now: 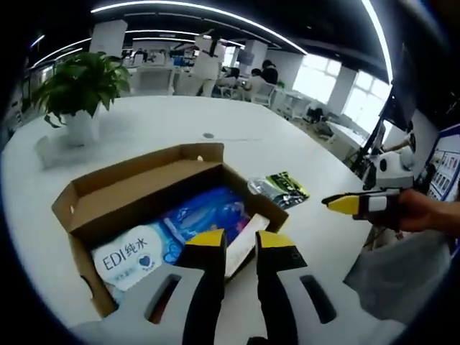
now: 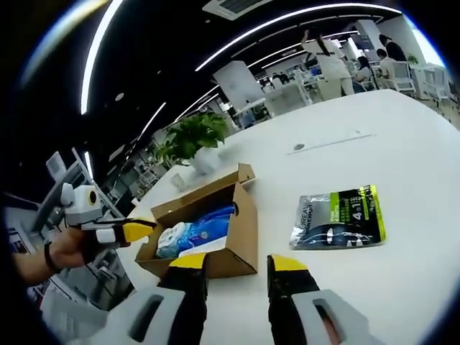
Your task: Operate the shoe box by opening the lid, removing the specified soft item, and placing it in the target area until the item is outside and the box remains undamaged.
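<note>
Boxes: we count one shoe box (image 1: 136,208), cardboard, lid already open, standing on the white surface (image 1: 215,126).
Packs inside: we see two, a blue soft pack (image 1: 205,215) and a white wipes pack (image 1: 129,259).
Pouches: one silver-green pouch (image 2: 338,215) lies on the surface beside the box, apart from it.
Left gripper (image 1: 241,248): we hold it over the box's near corner, jaws slightly apart, holding nothing.
Right gripper (image 2: 237,269): we hold it just before the box's end wall, jaws parted, holding nothing.
Around: one potted plant (image 1: 79,90) beyond the box; chairs and people far behind.
</note>
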The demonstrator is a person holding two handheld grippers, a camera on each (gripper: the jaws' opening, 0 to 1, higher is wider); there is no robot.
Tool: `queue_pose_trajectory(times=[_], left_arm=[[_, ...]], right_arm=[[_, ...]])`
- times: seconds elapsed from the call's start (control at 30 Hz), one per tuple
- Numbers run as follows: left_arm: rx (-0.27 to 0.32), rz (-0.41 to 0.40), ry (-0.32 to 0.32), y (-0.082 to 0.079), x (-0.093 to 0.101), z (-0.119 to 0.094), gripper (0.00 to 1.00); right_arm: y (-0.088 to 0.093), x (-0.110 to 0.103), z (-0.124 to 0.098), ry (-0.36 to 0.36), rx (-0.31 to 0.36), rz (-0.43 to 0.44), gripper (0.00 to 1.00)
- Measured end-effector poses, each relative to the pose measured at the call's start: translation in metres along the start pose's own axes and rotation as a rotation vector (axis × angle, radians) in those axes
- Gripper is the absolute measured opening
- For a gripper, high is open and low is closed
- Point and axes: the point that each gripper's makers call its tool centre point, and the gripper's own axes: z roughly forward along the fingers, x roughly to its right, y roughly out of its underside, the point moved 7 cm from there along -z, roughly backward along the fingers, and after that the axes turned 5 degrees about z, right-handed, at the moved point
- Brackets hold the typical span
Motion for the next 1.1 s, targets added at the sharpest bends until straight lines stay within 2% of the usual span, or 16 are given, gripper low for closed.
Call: queue_pose_trajectory(times=[0.23,0.5,1.1], left_arm=[[-0.001,-0.006,-0.001,0.004,-0.006,-0.007,0.17],[-0.014,-0.018,-0.022,0.016,-0.015,-0.022,0.22],[-0.019,-0.051,-0.079,0.028,-0.053,-0.046,0.29]], right_arm=[[0.001,-0.006,0.008,-0.008,-0.014,-0.006,0.3],[0.001,-0.021,0.022,-0.035,-0.025,-0.02,0.35],[0.003,-0.054,0.059,-0.099,-0.105,-0.08,0.4]])
